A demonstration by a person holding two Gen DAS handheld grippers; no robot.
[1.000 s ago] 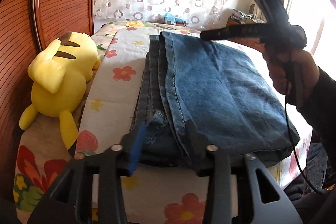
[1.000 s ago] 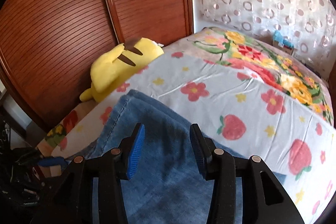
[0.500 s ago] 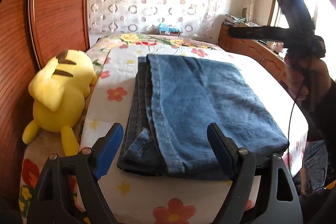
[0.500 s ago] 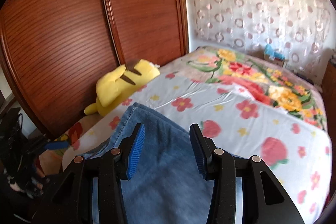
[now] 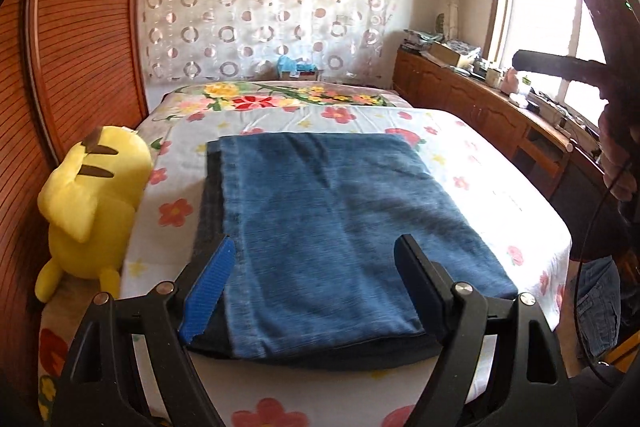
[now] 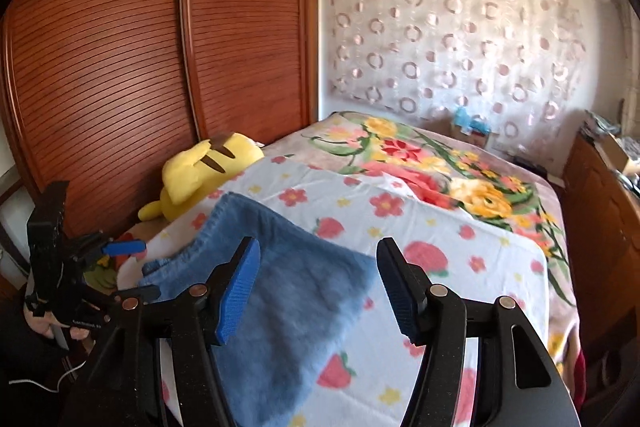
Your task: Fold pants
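We see the jeans point(image 5: 328, 227), soft faded denim folded into a flat rectangle, lying on the flowered sheet point(image 5: 472, 163) of the bed. Our left gripper point(image 5: 316, 283) hangs above their near edge, its ribbed blue pads wide apart, gripping nothing. Our right gripper point(image 6: 318, 287) has just been opening; its fingers stand apart over the denim, nothing between them. A plush yellow toy point(image 5: 92, 203) rests beside the slatted wooden doors point(image 6: 120, 47).

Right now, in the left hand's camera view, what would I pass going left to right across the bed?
Wooden sliding door → yellow plush toy → folded jeans → wooden cabinet → the hand holding the other gripper.
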